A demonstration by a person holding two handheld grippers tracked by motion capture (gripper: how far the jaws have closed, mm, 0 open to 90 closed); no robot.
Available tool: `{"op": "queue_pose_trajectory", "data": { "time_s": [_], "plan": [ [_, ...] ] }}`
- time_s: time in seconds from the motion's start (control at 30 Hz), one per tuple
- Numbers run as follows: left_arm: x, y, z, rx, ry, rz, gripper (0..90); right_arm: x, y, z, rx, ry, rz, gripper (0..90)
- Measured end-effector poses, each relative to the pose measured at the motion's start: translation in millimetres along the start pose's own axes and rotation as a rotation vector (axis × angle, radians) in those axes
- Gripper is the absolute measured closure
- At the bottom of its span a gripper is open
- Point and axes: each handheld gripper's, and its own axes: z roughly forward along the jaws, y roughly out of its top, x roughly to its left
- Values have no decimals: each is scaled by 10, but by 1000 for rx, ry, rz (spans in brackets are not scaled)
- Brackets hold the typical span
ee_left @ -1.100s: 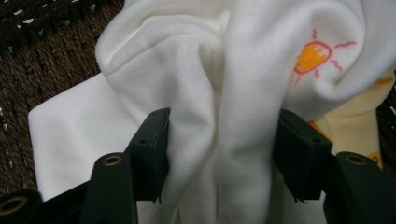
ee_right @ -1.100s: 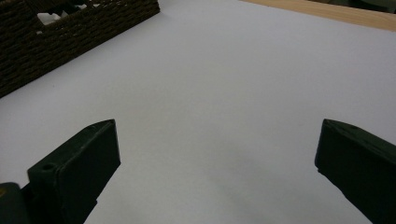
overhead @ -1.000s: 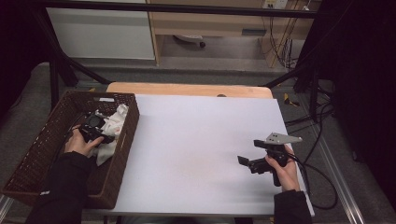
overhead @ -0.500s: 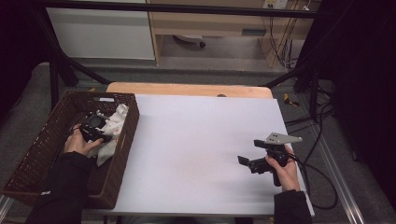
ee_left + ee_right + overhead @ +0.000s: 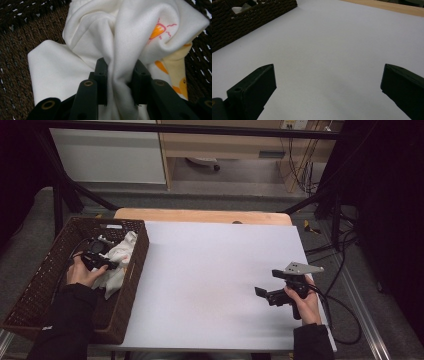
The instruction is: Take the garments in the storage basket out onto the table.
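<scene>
The cream cotton cloth [image 5: 100, 37] (printed with an orange sun) bunches between the left gripper [image 5: 119, 75], whose jaws have just closed on it, while the right gripper [image 5: 328, 87] gapes wide.

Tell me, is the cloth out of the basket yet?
Not yet. Done: the left claw has pinched a fold of the white cloth. In hand: the cloth, inside the wicker basket. Left: lifting it out; the right claw waits open over the white table.

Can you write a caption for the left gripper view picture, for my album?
Left gripper shut on a fold of cream cloth with a sun print, inside a brown wicker basket.
</scene>
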Motion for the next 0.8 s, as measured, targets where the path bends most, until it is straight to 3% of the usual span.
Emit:
{"op": "queue_pose_trajectory", "data": {
  "time_s": [0.17,0.8],
  "plan": [
    [18,4,-73,-26,-23,-47,699,-1,-1,-1,0,1,1,7],
    [0,22,-351,-84,-52,-115,703,-2,0,-3,-1,0,3,7]
  ]
}}
